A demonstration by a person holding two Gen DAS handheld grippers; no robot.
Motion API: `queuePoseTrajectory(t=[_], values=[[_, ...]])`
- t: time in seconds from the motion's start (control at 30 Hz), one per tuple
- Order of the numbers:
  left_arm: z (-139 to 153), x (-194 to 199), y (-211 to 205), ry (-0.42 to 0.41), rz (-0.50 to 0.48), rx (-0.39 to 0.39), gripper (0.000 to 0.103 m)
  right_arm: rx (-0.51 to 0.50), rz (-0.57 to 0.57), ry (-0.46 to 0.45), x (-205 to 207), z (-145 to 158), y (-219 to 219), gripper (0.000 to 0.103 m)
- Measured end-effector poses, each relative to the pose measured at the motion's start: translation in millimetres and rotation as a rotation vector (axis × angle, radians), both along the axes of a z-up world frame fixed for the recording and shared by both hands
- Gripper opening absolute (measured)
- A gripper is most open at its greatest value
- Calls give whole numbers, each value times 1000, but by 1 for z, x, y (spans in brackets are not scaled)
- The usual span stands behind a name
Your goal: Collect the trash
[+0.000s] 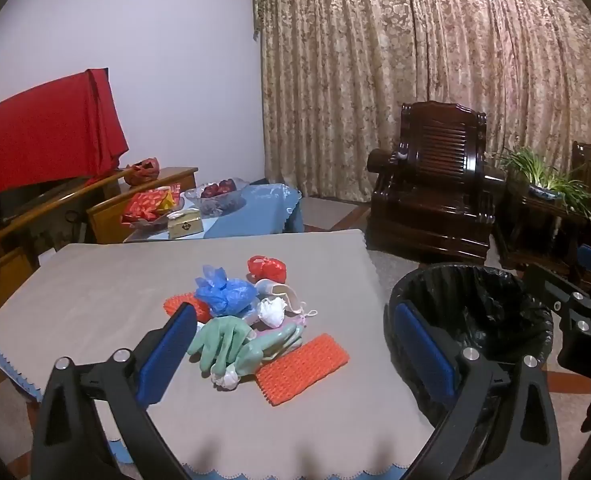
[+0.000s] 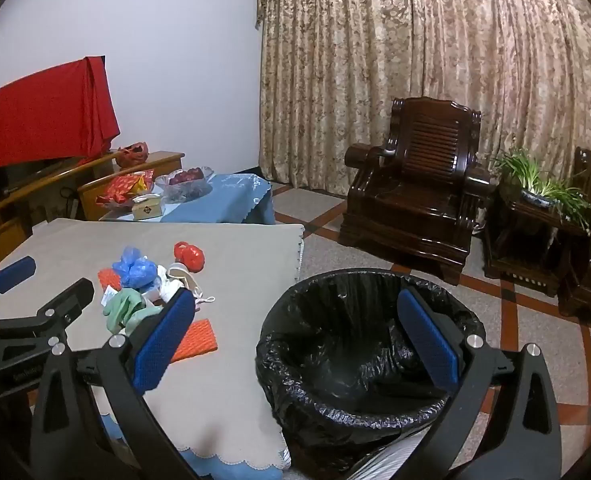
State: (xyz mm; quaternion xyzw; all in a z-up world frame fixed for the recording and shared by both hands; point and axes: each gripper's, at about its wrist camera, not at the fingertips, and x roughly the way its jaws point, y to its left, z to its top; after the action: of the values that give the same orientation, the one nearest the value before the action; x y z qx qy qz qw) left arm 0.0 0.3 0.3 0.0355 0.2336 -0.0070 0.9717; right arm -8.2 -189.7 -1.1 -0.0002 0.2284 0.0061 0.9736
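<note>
The left gripper (image 1: 295, 356) hangs above the near part of the tabletop (image 1: 95, 292) with its jaws spread as wide as they go and nothing between them. The right gripper (image 2: 295, 344) is just as wide and empty, held over the near rim of the bin (image 2: 359, 360), which stands on the floor just beside the tabletop's right edge and is lined with a black bag.

The trash lies in one loose pile mid-tabletop: a green rubber glove (image 1: 231, 344), an orange foam net (image 1: 303, 364) at the near side, a blue plastic bag (image 1: 223, 292), a white paper wad (image 1: 271, 310), and a red bag (image 1: 266, 267) at the back.

Nothing seems collected yet. The foam net sits flat and apart from the others, so it looks the cleanest first pick: come down over a long edge, close across its narrow side, and lift clear before swinging to the bin. The glove and bags overlap and may drag neighbours along.
</note>
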Motion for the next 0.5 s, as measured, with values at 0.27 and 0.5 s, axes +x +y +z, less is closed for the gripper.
queuePoseTrajectory(t=[0.27, 0.5], values=[[0, 0, 0, -2, -3, 5, 97, 5, -5, 3, 1, 0, 0, 98], [0, -1, -1, 1, -10, 5, 97, 2, -2, -6, 1, 0, 0, 98]])
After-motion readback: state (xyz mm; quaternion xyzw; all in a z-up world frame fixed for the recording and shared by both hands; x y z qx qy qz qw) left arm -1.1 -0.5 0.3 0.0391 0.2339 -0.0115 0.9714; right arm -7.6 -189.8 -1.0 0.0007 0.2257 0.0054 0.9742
